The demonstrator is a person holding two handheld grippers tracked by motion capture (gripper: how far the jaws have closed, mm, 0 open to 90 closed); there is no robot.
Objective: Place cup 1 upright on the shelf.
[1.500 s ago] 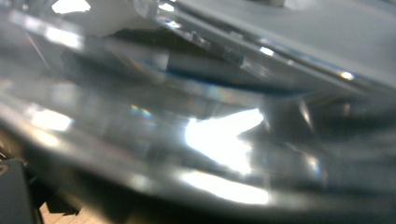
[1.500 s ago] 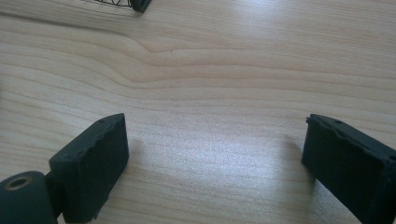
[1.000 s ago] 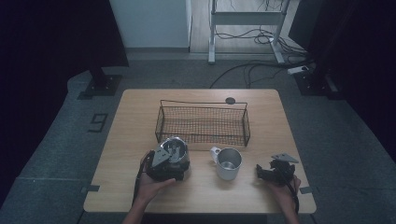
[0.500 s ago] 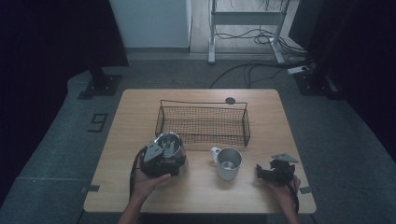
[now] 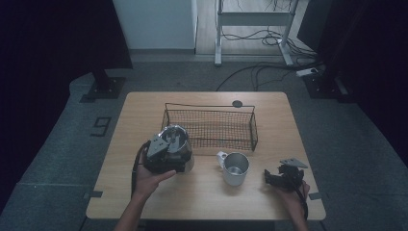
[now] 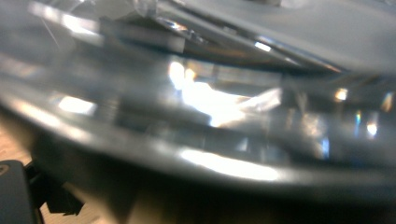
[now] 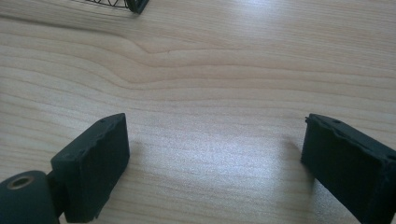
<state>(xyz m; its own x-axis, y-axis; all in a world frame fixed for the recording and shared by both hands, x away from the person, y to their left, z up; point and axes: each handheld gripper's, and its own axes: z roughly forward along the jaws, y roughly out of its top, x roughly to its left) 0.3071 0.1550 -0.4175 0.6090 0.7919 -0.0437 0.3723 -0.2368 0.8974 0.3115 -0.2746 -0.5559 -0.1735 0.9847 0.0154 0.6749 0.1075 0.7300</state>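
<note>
Lifting under way, high view: left gripper [image 5: 169, 153] pinches shiny steel cup [image 5: 176, 138], raised just off wooden tabletop [image 5: 144, 110] near front-left corner of black wire basket [image 5: 210, 126]; not yet in basket. Second steel mug with handle [image 5: 234, 168] untouched mid-front.
Left gripper view: blurred steel wall of cup [image 6: 205, 102] against lens.
Right gripper view: right gripper [image 7: 215, 154] jaws spread, nothing between, bare wood below; just narrowed slightly. Idle at front-right edge.
</note>
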